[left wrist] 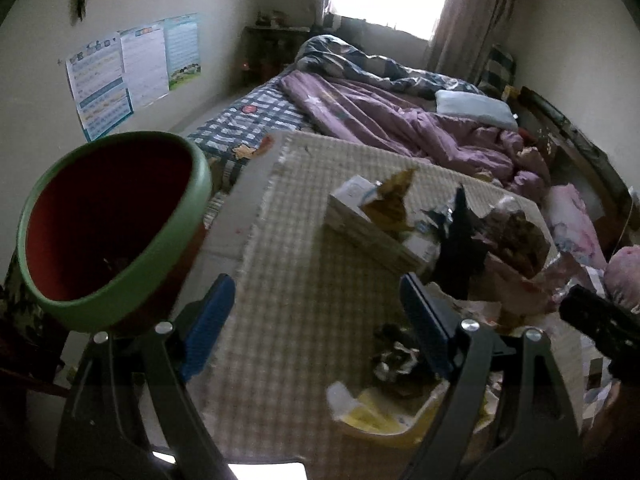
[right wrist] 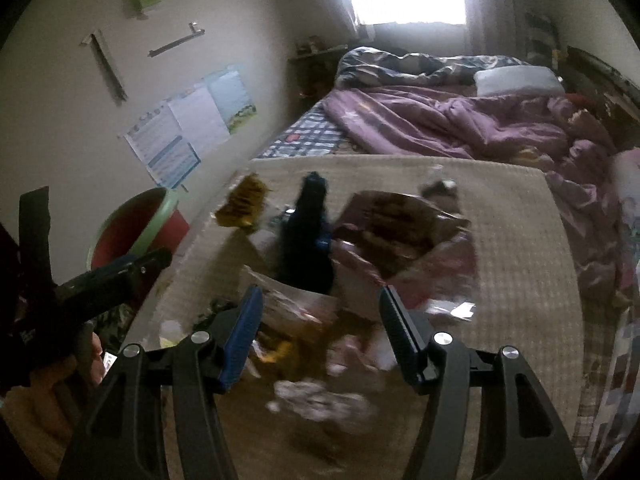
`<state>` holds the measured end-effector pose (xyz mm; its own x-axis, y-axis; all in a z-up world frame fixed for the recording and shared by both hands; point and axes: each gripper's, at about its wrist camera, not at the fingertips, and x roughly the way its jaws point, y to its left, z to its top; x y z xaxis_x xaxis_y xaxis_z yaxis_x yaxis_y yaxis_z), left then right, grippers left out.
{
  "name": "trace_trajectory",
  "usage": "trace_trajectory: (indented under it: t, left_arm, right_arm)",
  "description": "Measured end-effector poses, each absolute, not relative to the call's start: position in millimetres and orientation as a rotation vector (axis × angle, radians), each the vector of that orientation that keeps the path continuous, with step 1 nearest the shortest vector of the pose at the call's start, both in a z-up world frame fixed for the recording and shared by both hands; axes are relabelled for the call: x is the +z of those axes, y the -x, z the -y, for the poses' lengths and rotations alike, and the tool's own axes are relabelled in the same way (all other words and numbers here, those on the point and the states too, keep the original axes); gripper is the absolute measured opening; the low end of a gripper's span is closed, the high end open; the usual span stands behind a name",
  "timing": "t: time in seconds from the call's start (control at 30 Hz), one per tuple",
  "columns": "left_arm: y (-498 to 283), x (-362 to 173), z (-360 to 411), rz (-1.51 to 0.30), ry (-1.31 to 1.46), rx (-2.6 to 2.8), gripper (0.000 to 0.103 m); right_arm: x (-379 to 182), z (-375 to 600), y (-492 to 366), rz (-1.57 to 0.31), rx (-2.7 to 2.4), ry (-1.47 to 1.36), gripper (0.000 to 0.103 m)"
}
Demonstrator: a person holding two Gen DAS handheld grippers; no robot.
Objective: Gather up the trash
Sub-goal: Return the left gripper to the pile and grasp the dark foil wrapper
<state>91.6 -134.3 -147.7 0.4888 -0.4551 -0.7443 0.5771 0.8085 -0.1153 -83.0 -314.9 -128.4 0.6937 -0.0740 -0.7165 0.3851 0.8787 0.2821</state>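
Note:
A pile of trash lies on a beige checked mat (left wrist: 296, 248): a flat box (left wrist: 360, 220), a yellow wrapper (left wrist: 394, 196), a dark blue wrapper (left wrist: 460, 240), a brown snack bag (left wrist: 516, 236) and a crumpled wrapper (left wrist: 396, 360). A red bin with a green rim (left wrist: 112, 224) stands to the left, tilted in view. My left gripper (left wrist: 316, 284) hangs open over bare mat, nothing between its fingers. My right gripper (right wrist: 320, 294) is open above the pile, near the dark blue wrapper (right wrist: 308, 232) and the brown bag (right wrist: 400, 224); nothing is gripped. The picture is blurred.
Behind the mat lies a bed with a purple quilt (left wrist: 400, 120) and a pillow (left wrist: 476, 108). Posters (left wrist: 132, 72) hang on the left wall. The left gripper (right wrist: 120, 276) shows in the right wrist view in front of the bin (right wrist: 136, 228).

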Motion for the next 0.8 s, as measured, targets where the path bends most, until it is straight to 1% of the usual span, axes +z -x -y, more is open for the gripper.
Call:
trace_trajectory:
  t: [0.13,0.23,0.37,0.57,0.6,0.63,0.67,0.7,0.73,0.8]
  left_arm:
    - [-77.4,-157.7,138.9,-0.895,-0.172,-0.647,0.082]
    - [-71.1,-172.8,147.0,-0.963,-0.195,-0.661,0.082]
    - [-63.4,-191.9,159.0,-1.002,-0.251,-0.657,0.082]
    - [-63.0,-205.7,181.1,-1.042,-0.270,-0.704,0.080]
    - [-63.5,-205.6,182.5,-1.043,-0.263,-0.712,0.076]
    - [-64.5,-205.8,184.3,-1.050,-0.248,-0.725,0.074]
    - [-65.5,-205.8,185.1,-1.059,-0.231,-0.733,0.068]
    - [-66.2,-204.9,185.2,-1.066,-0.216,-0.741,0.059]
    - [-66.0,-202.7,185.5,-1.068,-0.196,-0.750,0.054]
    - [-63.1,-199.5,188.3,-1.046,-0.208,-0.741,0.041]
  right_arm:
    - [-134.3,331.1,94.9,-0.778,-0.253,-0.475,0.059]
    - [-137.8,335.5,96.2,-0.793,-0.238,-0.481,0.059]
    - [-141.8,335.4,98.3,-0.802,-0.205,-0.491,0.059]
    - [-137.8,336.5,112.1,-0.790,-0.189,-0.484,0.059]
    - [-135.7,338.8,114.9,-0.784,-0.194,-0.485,0.059]
    - [-134.6,340.9,117.4,-0.780,-0.198,-0.486,0.059]
    - [-133.1,342.8,119.5,-0.777,-0.206,-0.487,0.059]
    - [-132.3,344.8,121.2,-0.775,-0.215,-0.489,0.059]
    - [-132.2,347.0,122.1,-0.774,-0.222,-0.495,0.059]
    - [-133.0,350.9,124.7,-0.772,-0.230,-0.508,0.059]
